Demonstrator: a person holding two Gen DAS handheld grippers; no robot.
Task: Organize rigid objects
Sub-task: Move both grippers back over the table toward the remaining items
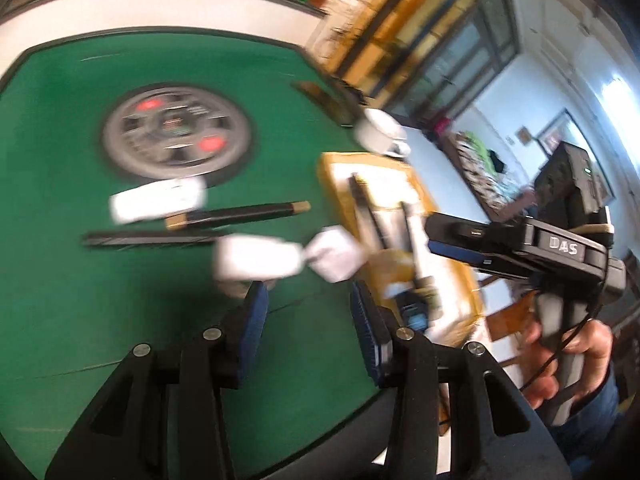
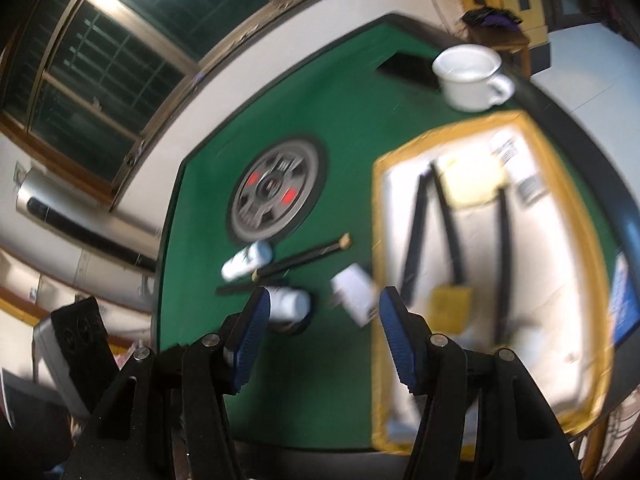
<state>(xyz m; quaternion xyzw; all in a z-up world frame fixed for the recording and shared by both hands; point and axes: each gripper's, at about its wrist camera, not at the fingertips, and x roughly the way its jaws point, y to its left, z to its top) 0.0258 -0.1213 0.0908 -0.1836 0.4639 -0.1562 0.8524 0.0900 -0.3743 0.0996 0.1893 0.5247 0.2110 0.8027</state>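
Left wrist view: heavy motion blur. Left tool spread, nothing between the blue pads; it hangs over the green tabletop. Ahead of the tips lie two white blurred items: a white bottle-like piece just beyond the left pad and a white boxy piece beside it, next to the yellow-rimmed tray. Farther out lie a black stick with tan ends and a flat black strip, both with long axes running across the view. A second white piece sits near the round centre disc. The right tool's body and the hand holding it show at right, over the tray side.

Right wrist view: right tool spread, empty. The white cylinder lies just past the left pad, the white box between the tips and slightly ahead, touching or nearly touching the tray rim; I cannot tell which. Black sticks already lie in the tray, long axes pointing away. White mug far off.

Judgement: loose pieces remain outside the tray. The white box lies nearest the right tool, the cylinder nearer the left; the sticks would need a grip across their short width.
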